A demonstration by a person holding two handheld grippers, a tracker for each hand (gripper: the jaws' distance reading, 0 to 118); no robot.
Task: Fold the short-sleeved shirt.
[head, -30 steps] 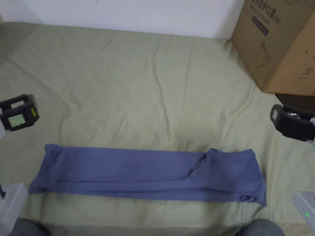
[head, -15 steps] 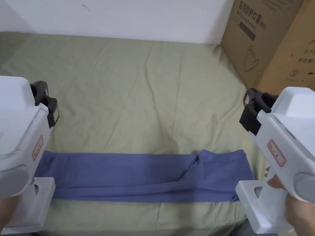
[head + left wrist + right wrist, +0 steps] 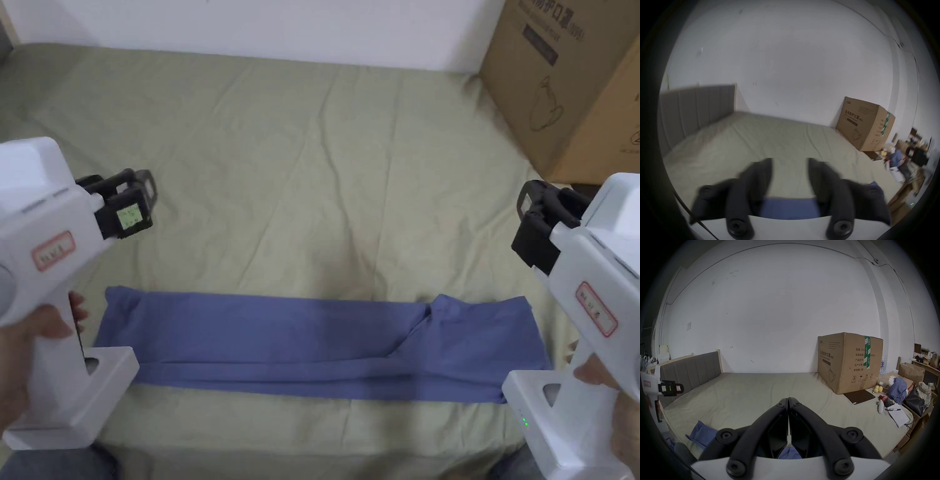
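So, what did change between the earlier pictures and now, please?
Both grippers came up into the head view: the left gripper, jaws apart, and the right gripper, jaws together, now hover above the bed sheet, holding nothing. The blue shirt stayed as a long folded strip, untouched; the cardboard box stayed too.

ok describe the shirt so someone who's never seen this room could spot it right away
Start at the bed with the pale green sheet against the white wall. Along its near edge lies the shirt, folded into a long flat band running left to right. It is the one blue thing on the sheet, unlike the brown cardboard box at the far right.
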